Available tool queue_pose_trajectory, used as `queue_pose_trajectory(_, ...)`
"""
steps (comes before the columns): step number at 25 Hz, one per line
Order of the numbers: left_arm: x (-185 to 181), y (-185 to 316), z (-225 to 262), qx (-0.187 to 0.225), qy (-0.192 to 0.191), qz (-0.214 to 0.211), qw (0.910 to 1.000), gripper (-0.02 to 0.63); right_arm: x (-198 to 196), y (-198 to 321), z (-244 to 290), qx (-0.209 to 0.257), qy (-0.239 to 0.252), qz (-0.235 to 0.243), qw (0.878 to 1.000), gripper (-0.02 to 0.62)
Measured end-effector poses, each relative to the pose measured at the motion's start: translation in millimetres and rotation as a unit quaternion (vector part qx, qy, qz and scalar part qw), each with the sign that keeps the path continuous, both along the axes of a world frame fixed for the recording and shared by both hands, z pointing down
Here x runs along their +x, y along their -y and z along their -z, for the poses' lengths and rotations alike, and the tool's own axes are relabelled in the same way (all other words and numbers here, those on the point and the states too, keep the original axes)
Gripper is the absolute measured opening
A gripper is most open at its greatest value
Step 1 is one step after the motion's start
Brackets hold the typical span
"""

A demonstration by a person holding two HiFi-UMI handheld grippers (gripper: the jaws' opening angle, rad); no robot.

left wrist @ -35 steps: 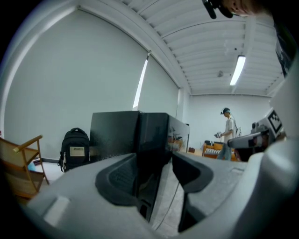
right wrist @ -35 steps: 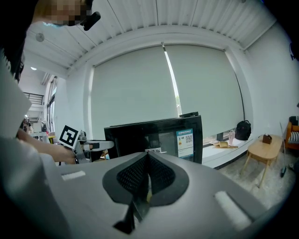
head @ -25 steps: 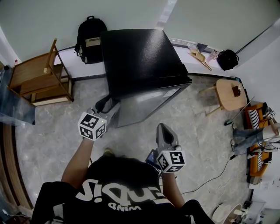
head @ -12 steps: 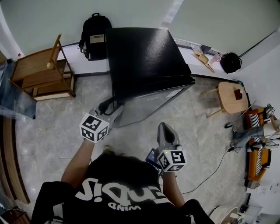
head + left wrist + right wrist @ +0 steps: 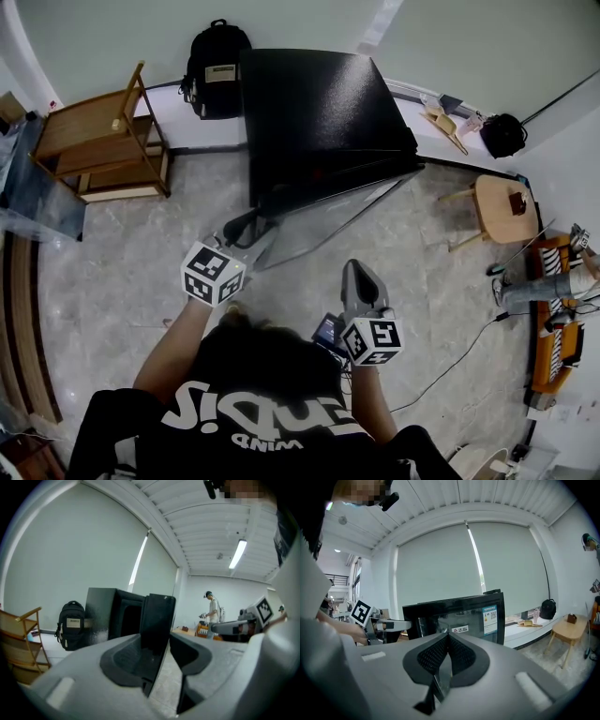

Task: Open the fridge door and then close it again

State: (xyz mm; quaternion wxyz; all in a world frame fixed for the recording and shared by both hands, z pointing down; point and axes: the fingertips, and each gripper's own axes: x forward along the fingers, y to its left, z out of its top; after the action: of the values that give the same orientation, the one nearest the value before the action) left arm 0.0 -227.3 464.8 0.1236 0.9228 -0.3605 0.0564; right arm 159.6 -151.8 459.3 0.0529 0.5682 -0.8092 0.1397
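Observation:
A black mini fridge (image 5: 323, 103) stands against the far wall with its glossy door (image 5: 319, 220) swung partly open. My left gripper (image 5: 251, 234) has the door's free edge (image 5: 157, 616) between its wide jaws. The left pad lies against the door's inner face, and a strip of floor shows between the door and the right pad. The fridge's dark inside (image 5: 126, 616) shows left of the door. My right gripper (image 5: 354, 270) hangs level in front of the door, its pads together (image 5: 447, 648) with nothing between them. The door's labelled front (image 5: 459, 616) fills the right gripper view.
A black backpack (image 5: 216, 70) leans on the wall left of the fridge, beside a wooden chair (image 5: 103, 141). A round wooden stool (image 5: 502, 206) and a black bag (image 5: 503, 134) are at the right. A person (image 5: 213, 611) stands far off.
The fridge door has swung wider open. My left gripper has come back and to the right with the door's edge. The right gripper has stayed put.

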Motion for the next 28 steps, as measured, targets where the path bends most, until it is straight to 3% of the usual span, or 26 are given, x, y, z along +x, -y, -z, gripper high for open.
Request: queue_pose_trajectory(28,47.9,-98.6,3.2,-0.031,-0.028,-0.067,0.9969,0.178,11.1,-56.3,-0.4,-0.002,0.013,-0.021,1.0,-0.002)
